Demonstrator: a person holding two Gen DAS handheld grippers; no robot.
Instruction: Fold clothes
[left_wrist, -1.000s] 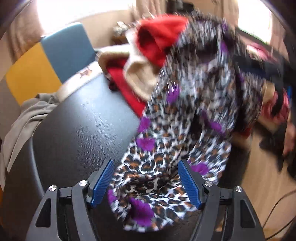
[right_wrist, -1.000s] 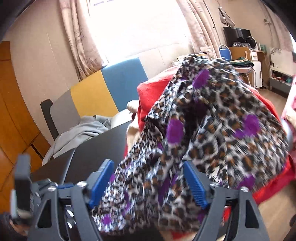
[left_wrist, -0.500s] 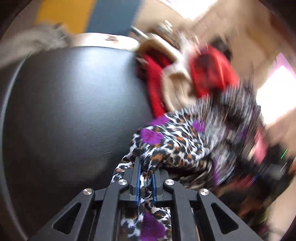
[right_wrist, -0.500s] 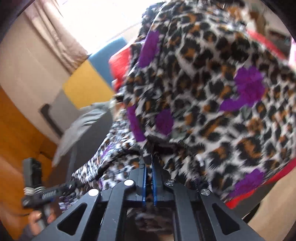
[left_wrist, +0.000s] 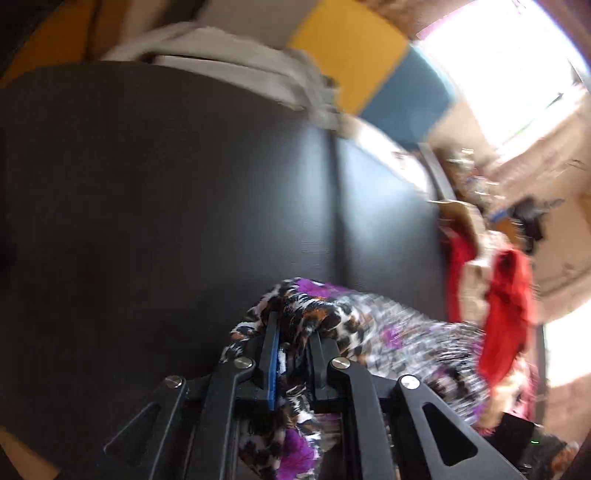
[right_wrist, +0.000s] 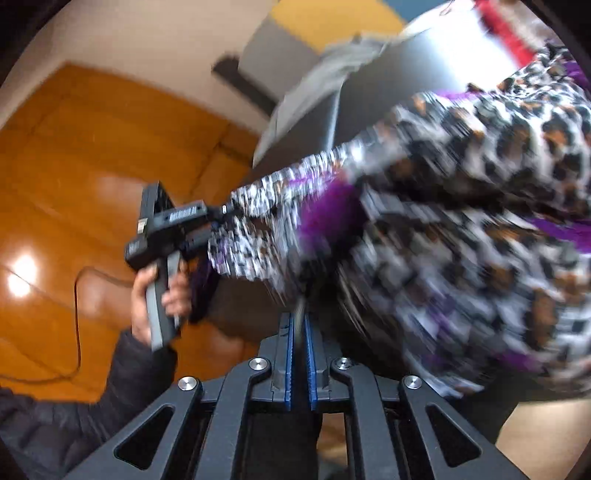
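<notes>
A leopard-print garment with purple patches (left_wrist: 354, 328) is pinched in my left gripper (left_wrist: 293, 332), which is shut on a bunched edge just above the black table (left_wrist: 166, 203). In the right wrist view the same garment (right_wrist: 461, 221) stretches across the frame, blurred by motion. My right gripper (right_wrist: 300, 321) is shut on another edge of it. The left gripper (right_wrist: 207, 225) shows there too, held in a hand, with the cloth running into it.
A grey garment (left_wrist: 229, 62) lies at the far edge of the table. A red and beige pile of clothes (left_wrist: 495, 295) sits at the table's right side. A yellow and blue chair back (left_wrist: 376, 74) stands behind. An orange wooden floor (right_wrist: 74, 166) lies to the left.
Both grippers have closed on the leopard-print garment and swung left, pulling it off the clothes pile and stretching it out over the black table.
</notes>
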